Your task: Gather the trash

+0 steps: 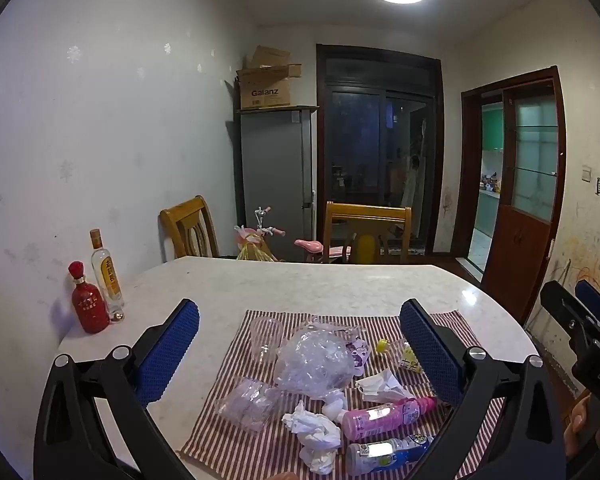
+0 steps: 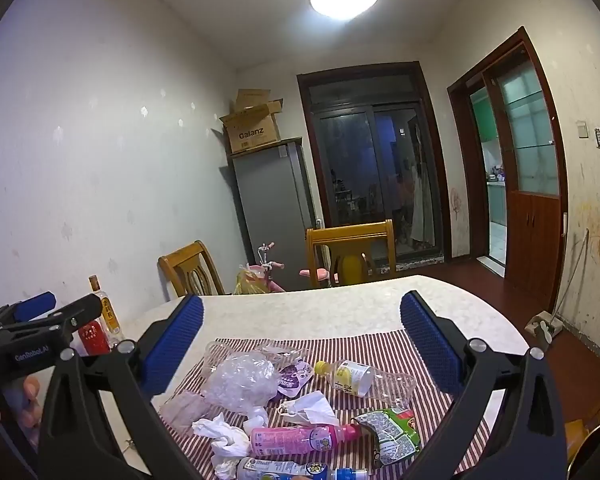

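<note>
Trash lies on a red-and-white striped cloth [image 1: 228,436] on a pale marble table [image 1: 300,284]: a crumpled clear plastic bag [image 1: 314,364], clear cups [image 1: 265,338], white tissues [image 1: 316,436], a face mask [image 1: 380,386], a pink bottle [image 1: 384,416], a blue-capped bottle [image 1: 384,454] and a yellow-capped clear bottle [image 2: 364,378]. A green snack wrapper [image 2: 394,432] shows in the right wrist view. My left gripper [image 1: 300,344] is open and empty above the pile. My right gripper [image 2: 302,332] is open and empty above the pile too.
A red bottle [image 1: 89,304] and a tall clear liquor bottle [image 1: 106,272] stand by the wall at the table's left. Two wooden chairs [image 1: 366,232] stand behind the table. A grey fridge [image 1: 276,176] with cardboard boxes, a child's bicycle and doors are beyond.
</note>
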